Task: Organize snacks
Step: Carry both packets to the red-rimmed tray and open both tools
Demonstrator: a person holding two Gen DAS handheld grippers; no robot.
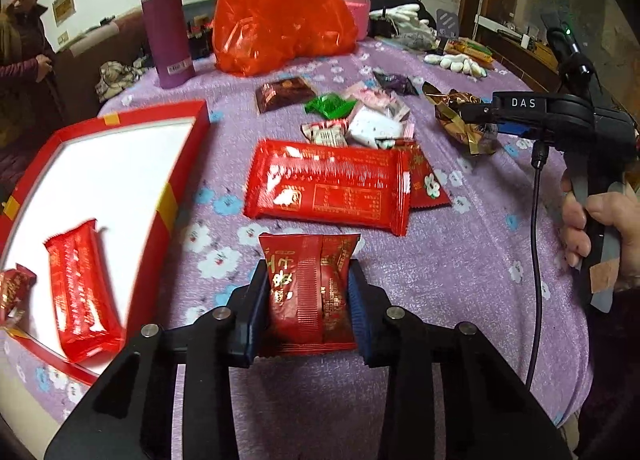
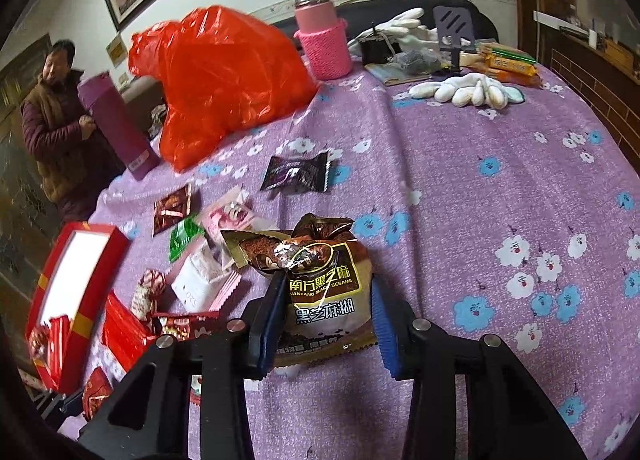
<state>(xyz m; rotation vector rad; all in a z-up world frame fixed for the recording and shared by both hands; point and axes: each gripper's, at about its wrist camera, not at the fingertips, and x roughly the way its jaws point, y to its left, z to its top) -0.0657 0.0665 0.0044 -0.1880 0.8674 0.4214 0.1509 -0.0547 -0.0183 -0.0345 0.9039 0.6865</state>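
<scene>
Nearest the left wrist camera, the left gripper (image 1: 308,300) was clamped on a small red snack packet (image 1: 310,292), both blue pads pressed to its sides; the gold characters printed on it were too small to read. Beyond it a larger red packet (image 1: 328,188) lay flat on the purple flowered tablecloth (image 1: 460,260), and to the left a red box (image 1: 160,196) with a white floor held another red packet (image 1: 82,292).

The right gripper (image 2: 326,300) was closed on a brown-and-gold sachet (image 2: 324,284) reading "NANFANG BLACK SESAME" under Chinese characters. From the left view that gripper's body showed the letters "DAS", with a hand (image 1: 580,220) around its handle.

Loose wrapped snacks (image 2: 208,244) lay scattered between box and sachet. Farther back stood an orange plastic bag (image 1: 276,12), a purple flask (image 1: 164,24) and a pink-sleeved bottle (image 2: 320,36).
</scene>
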